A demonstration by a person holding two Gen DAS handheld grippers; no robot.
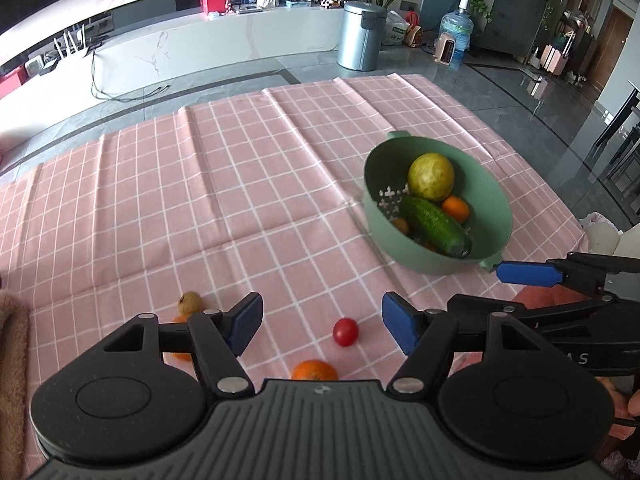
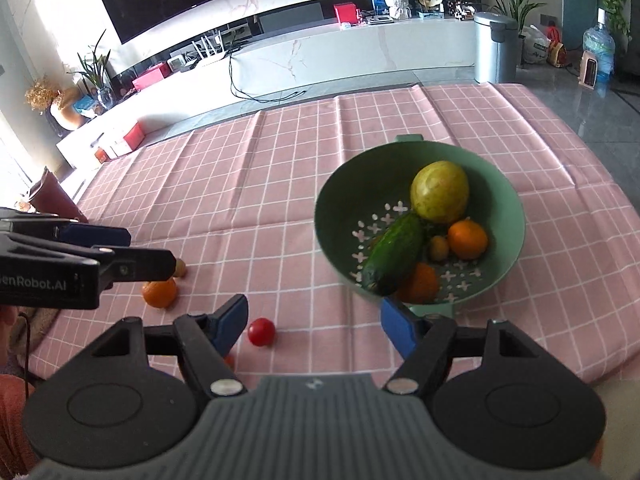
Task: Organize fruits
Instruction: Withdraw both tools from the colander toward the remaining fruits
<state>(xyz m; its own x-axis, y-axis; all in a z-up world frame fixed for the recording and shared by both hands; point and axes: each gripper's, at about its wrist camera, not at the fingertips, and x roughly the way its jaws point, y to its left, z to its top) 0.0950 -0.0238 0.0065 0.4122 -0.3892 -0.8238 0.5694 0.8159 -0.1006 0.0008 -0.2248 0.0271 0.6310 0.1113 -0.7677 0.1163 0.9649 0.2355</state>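
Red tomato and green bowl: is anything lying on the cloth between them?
No. In the right wrist view, only bare pink cloth lies between the tomato and the bowl; the other loose fruit sit left of the tomato.

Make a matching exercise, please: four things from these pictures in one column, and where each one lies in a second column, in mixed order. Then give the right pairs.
Things:
1. cucumber
2. red tomato
3. small brown fruit
4. big yellow-green fruit

Places:
A. on the cloth, between the open fingers of the left gripper in its own view
B. in the green bowl, at the far side
C. on the cloth, to the left, beside an orange
D. in the green bowl, lying slanted, its near end by the near rim

Pairs: 1-D, 2-A, 3-C, 4-B
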